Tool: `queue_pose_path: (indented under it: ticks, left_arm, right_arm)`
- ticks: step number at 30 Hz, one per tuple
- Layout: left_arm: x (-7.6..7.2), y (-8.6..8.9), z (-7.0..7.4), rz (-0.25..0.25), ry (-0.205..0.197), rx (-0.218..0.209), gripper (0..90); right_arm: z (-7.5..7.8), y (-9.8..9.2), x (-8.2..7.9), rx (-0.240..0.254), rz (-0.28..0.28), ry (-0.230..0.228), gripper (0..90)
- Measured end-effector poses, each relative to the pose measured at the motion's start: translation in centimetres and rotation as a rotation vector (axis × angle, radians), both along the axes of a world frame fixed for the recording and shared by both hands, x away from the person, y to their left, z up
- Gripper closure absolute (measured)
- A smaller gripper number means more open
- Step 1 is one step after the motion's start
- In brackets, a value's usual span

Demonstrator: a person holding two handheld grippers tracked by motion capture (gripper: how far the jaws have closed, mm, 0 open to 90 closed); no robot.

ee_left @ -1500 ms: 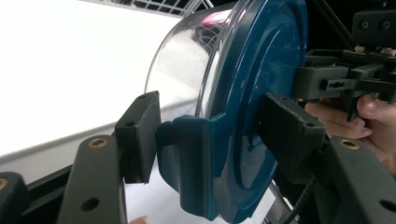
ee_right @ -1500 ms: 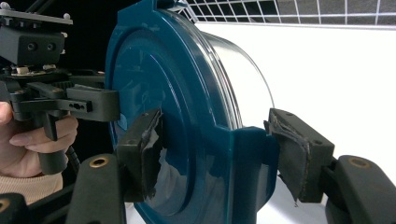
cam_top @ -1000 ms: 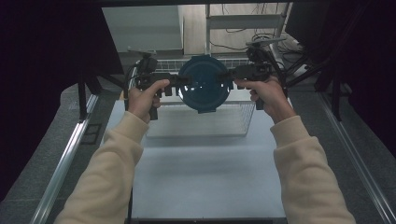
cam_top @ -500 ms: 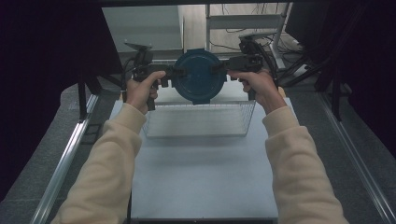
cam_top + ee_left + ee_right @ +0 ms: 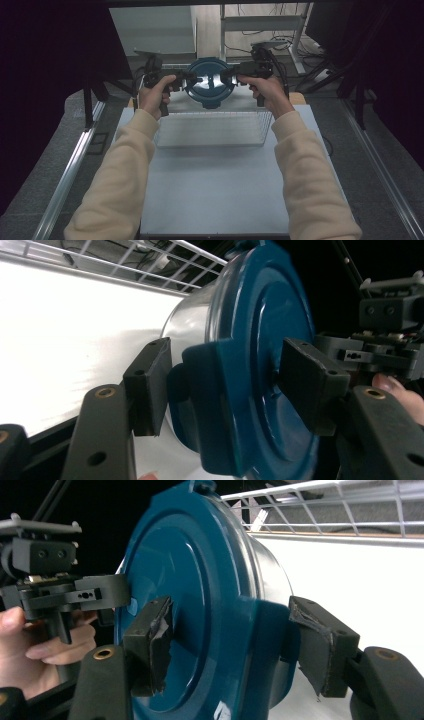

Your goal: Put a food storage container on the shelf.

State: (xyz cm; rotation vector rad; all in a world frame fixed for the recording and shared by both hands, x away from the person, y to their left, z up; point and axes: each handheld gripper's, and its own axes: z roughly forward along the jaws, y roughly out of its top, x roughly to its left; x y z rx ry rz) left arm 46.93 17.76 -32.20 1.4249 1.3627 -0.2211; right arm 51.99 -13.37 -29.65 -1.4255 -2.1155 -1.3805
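A round clear container with a dark blue clip-on lid (image 5: 209, 84) hangs on its side, lid toward me, over the far rim of a wire basket (image 5: 215, 131). My left gripper (image 5: 192, 80) is shut on the lid's left latch and my right gripper (image 5: 226, 77) on the opposite one. In the left gripper view the pads (image 5: 148, 386) clamp the latch and lid (image 5: 260, 365), with the right gripper (image 5: 390, 340) beyond. The right gripper view shows the worn pads (image 5: 150, 645) pinching the lid's rim (image 5: 190, 605), and the left gripper (image 5: 65, 590) with a hand behind it.
The basket stands at the far end of a white tabletop (image 5: 215, 195). Metal rails (image 5: 70, 175) run along both sides. A metal frame with cables (image 5: 260, 30) stands behind the table, and dark curtains hang left and right.
Both hands have carried the container away from the person, from above the basket's middle toward its far rim, and slightly lower. Both grips look unchanged.
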Motion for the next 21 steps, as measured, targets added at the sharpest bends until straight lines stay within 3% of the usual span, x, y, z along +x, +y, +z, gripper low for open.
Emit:
queue_pose_path:
  ticks: [7, 9, 17, 21]
  left_arm:
    - [1.2, -0.2, -1.3, 0.032, 0.044, -0.053, 39.4]
    - [1.4, -0.2, -1.4, 0.032, 0.037, -0.053, 39.3]
    - [1.4, -0.2, -1.6, 0.025, 0.021, -0.062, 38.8]
    - [0.6, -0.5, -0.9, 0.074, -0.053, 0.002, 29.5]
  right_arm:
    - [-1.2, -0.4, 1.1, 0.032, -0.035, 0.083, 34.5]
    - [-1.6, -0.5, 1.3, 0.048, -0.049, 0.108, 34.6]
    - [-1.7, -0.7, 1.0, 0.058, -0.065, 0.097, 33.5]
    - [-1.2, -0.5, 0.3, 0.029, -0.098, 0.035, 20.1]
